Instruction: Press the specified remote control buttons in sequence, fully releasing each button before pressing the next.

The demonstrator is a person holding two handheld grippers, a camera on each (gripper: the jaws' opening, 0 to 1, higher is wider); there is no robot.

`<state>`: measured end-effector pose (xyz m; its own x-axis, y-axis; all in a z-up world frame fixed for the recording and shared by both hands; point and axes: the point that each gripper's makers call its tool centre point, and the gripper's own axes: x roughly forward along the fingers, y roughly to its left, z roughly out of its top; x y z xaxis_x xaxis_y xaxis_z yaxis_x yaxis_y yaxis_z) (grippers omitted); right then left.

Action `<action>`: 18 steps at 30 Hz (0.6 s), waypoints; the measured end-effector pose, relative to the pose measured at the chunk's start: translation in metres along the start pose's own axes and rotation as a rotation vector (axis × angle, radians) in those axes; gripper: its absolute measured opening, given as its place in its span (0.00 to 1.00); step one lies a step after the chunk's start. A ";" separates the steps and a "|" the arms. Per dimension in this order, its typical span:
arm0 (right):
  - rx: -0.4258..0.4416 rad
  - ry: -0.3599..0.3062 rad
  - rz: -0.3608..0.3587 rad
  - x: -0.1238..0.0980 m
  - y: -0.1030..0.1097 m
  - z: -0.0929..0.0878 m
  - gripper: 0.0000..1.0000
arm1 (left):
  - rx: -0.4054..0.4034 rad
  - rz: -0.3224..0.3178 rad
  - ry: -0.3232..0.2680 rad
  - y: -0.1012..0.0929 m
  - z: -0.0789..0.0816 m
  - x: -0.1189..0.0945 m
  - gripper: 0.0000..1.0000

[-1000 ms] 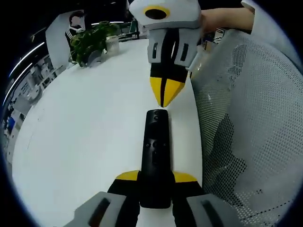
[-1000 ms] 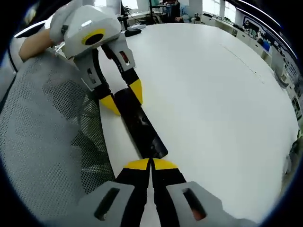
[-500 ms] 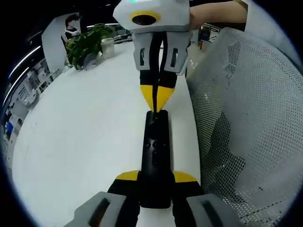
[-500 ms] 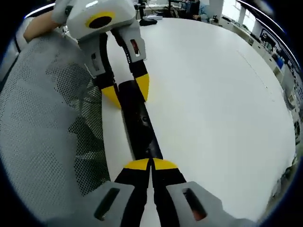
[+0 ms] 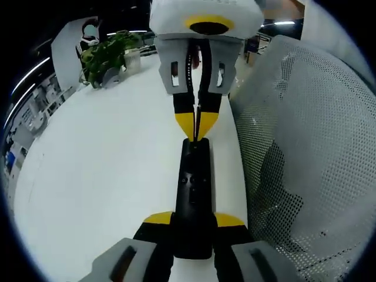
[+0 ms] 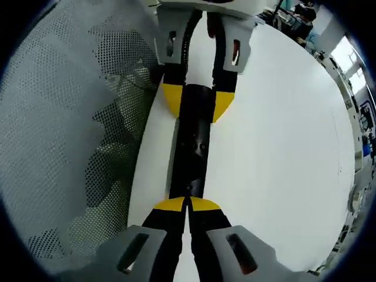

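Note:
A long black remote control [image 5: 194,194] lies on the white table [image 5: 106,170] close to its edge. My left gripper [image 5: 194,220] is shut on the remote's near end, one yellow-tipped finger on each side. Straight ahead, my right gripper [image 5: 197,129] comes down shut, its yellow tips touching the remote's far end. In the right gripper view the remote [image 6: 194,147] runs away from my shut right gripper [image 6: 187,204], whose tips rest on its closest end. The left gripper [image 6: 197,103] clamps the remote's far end there.
A grey mesh chair back [image 5: 305,153] stands right beside the table edge, close to the remote; it also shows in the right gripper view [image 6: 76,117]. A potted green plant [image 5: 108,56] stands at the table's far side. A person's hand [image 5: 285,7] holds the right gripper.
The right gripper has come closer and lower over the remote until its shut tips meet the remote's end. Its view has swung in line with the remote. The left gripper's hold is unchanged.

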<state>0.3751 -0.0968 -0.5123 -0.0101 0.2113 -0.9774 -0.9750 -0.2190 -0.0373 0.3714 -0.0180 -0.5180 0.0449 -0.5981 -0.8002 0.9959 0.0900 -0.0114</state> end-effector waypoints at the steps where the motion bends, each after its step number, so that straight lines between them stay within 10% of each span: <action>1: -0.006 0.003 -0.001 0.000 0.000 0.000 0.00 | -0.001 -0.001 -0.005 0.000 0.000 0.000 0.24; 4: 0.034 -0.010 0.003 0.000 -0.001 -0.001 0.00 | 0.002 -0.001 -0.008 0.000 0.000 0.000 0.24; 7: 0.263 -0.075 0.003 -0.001 -0.003 -0.002 0.00 | 0.006 -0.002 -0.008 0.000 0.000 0.000 0.24; 18: 0.309 -0.202 -0.065 -0.004 -0.003 -0.002 0.00 | 0.002 -0.001 -0.015 -0.001 0.000 0.000 0.24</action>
<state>0.3784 -0.0992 -0.5086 0.0402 0.4058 -0.9131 -0.9958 0.0918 -0.0030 0.3706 -0.0185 -0.5179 0.0452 -0.6097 -0.7913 0.9961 0.0875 -0.0105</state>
